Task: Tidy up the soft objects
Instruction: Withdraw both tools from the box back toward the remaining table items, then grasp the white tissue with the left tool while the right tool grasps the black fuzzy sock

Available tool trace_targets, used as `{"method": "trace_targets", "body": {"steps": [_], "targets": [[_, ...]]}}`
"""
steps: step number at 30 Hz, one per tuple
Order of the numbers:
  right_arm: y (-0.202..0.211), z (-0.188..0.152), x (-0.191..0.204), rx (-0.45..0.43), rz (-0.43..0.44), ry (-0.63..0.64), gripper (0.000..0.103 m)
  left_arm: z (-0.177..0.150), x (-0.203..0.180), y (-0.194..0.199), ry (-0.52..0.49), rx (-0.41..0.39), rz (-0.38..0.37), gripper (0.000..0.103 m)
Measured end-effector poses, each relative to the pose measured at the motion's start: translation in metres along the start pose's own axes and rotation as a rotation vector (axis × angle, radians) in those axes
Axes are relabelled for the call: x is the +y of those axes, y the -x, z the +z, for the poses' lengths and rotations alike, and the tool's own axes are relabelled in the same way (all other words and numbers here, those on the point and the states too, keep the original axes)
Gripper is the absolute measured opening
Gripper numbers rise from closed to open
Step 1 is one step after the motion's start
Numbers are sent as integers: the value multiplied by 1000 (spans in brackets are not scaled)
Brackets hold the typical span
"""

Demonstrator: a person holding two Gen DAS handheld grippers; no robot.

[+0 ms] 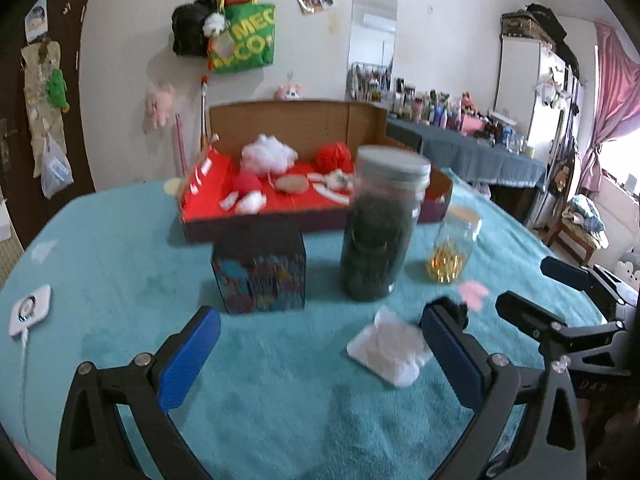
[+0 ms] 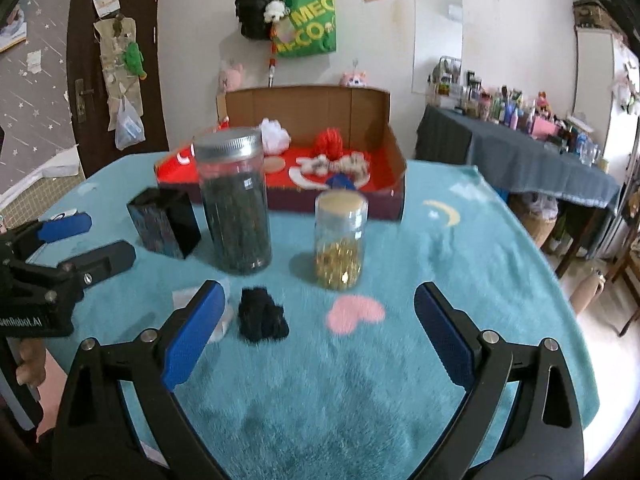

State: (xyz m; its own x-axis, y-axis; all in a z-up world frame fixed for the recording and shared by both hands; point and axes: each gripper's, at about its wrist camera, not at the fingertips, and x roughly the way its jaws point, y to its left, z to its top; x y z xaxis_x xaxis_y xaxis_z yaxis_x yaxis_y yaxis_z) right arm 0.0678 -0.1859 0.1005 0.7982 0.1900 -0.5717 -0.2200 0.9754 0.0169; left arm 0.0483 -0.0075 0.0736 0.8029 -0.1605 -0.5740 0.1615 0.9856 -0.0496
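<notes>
Both hand-held grippers are hovering low over the fuzzy teal blanket (image 2: 360,380) with jaws spread wide and nothing between the pads. Right gripper (image 2: 320,336) looks about as wide as it goes, left gripper (image 1: 320,356) is spread too.

What matters here is which loose soft thing sits nearer which hand. The small black fuzzy clump (image 2: 262,316) lies just ahead of the right gripper, off toward its left finger (image 2: 194,336), nearly touching that side. It's a lumpy blob and I can't call a long axis on it. The flat white fabric pad (image 1: 386,346) lies ahead of the left gripper, tucked against its right finger (image 1: 450,356), so it belongs to the left hand.

Both sit in front of the tall clear jar with dark contents (image 2: 236,204) and the shorter jar with gold bits (image 2: 340,240). The open cardboard box with red lining (image 2: 316,136), already holding other fluffy stuff, is well behind those jars.

My guess: right hand needs to shift left to centre on the clump.
</notes>
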Motion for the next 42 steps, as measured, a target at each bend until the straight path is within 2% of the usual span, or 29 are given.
{"method": "trace_targets", "body": {"steps": [6,11,17,19,21,23,24,25,26,27,28,32,34,42], "targets": [[-14,-10,-4,51,36,-29,97,-15,-3,-13,-5,68,-30,103],[-30,-14,-11,101,78,-40,97,-20,-7,-28,-17,132,-98,102],[-49,-14,-22,150,186,-71,97,-20,-16,-44,-51,186,-152,87],[-54,-13,-23,163,231,-78,97,-21,-20,-50,-67,205,-166,77],[-59,-12,-24,174,269,-83,91,-22,-24,-55,-82,226,-188,70],[-65,-11,-22,190,309,-82,72,-22,-27,-59,-102,234,-200,62],[-67,-11,-21,199,326,-82,68,-21,-28,-60,-112,231,-202,52],[-69,-11,-20,206,359,-86,60,-21,-29,-61,-122,231,-211,43],[-70,-11,-19,211,388,-89,49,-21,-30,-61,-130,232,-223,38],[-71,-11,-16,215,418,-86,43,-21,-30,-61,-136,233,-237,27],[-70,-10,-14,213,433,-79,32,-19,-30,-62,-139,235,-250,17],[-62,-8,-3,167,423,-20,23,-16,-32,-62,-147,238,-279,14],[-60,-6,-5,163,443,-40,23,-14,-32,-60,-144,237,-289,14],[-50,3,-1,136,417,-19,23,1,-26,-53,-139,210,-281,14]]}}
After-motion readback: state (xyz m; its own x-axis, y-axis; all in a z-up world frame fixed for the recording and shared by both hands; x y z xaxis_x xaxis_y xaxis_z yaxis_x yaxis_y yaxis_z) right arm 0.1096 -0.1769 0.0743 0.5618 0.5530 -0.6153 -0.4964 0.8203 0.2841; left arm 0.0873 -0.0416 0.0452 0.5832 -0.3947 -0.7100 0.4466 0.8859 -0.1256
